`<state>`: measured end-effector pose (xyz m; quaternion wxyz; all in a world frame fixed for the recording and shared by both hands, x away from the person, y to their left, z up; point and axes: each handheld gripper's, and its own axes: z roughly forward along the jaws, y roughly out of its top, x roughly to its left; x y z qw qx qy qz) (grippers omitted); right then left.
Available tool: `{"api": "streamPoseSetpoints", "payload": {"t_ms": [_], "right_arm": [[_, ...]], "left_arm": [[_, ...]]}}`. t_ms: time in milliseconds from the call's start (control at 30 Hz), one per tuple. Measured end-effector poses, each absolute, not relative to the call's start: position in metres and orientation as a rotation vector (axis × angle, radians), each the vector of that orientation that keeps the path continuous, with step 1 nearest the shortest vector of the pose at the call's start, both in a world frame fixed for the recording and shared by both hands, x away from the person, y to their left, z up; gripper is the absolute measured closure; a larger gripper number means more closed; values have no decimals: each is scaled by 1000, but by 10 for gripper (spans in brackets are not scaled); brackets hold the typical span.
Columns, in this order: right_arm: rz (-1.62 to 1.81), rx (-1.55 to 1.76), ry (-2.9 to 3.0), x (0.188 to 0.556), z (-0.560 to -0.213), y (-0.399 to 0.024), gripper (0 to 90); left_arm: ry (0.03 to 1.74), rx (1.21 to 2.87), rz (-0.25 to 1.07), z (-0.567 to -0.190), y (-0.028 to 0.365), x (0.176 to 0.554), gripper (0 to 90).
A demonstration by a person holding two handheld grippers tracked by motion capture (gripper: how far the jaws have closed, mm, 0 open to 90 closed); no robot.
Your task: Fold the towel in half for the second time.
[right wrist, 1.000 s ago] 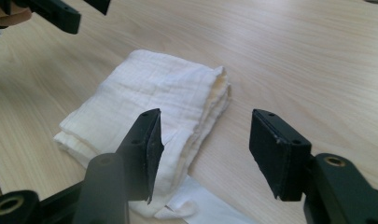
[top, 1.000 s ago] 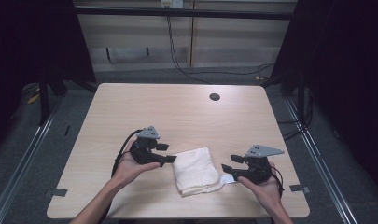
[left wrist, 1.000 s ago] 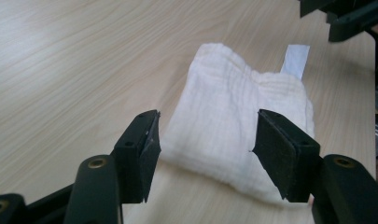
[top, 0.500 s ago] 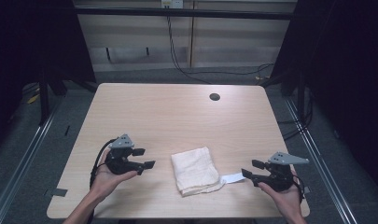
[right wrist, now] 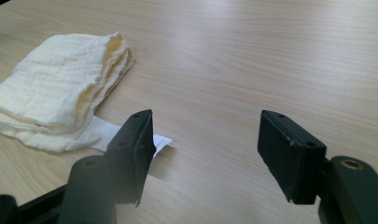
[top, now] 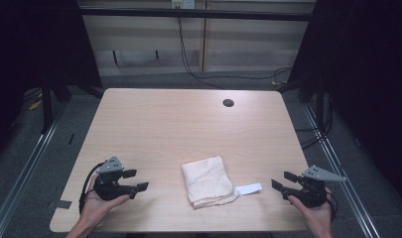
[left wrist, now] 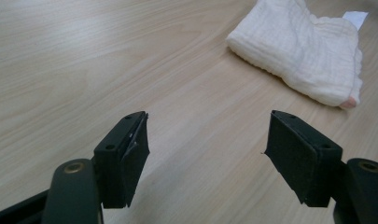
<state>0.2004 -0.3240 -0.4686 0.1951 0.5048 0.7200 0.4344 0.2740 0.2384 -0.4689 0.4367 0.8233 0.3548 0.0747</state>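
Since both grippers stand well apart from the folded cloth [top: 207,181], we judge the folding as done or nearly so, and the risks now lie in anything that disturbs it. The cloth lies in the lower middle of the high view, on the table [top: 188,124], between the two hands. Its white tag [top: 249,189] sticks out flat toward the lower right, and in the right gripper view the tag's end lies just past the near jaw, so a careless sweep of that hand could catch it and drag the stack open. The layers at the cloth's lower edge look loose and uneven; we think a nudge there would make them slide.

The left gripper [top: 134,180], at the lower left of the high view, has its jaws wide with nothing between them; they have just been opening. The right gripper [top: 283,180], at the lower right, also stands wide and empty, its jaws likewise just opening.

We count one cloth, one tag, two grippers, two hands and one table. We also count one dark round hole [top: 228,103] in the tabletop, upper right of centre.
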Motion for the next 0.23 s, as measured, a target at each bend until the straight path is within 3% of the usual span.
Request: {"api": "streamPoseSetpoints", "payload": {"t_ms": [233], "right_arm": [[1219,1411,2037,200,-471,-323,348]], "left_arm": [[911,2022,188,-469,244,277,292]]}}
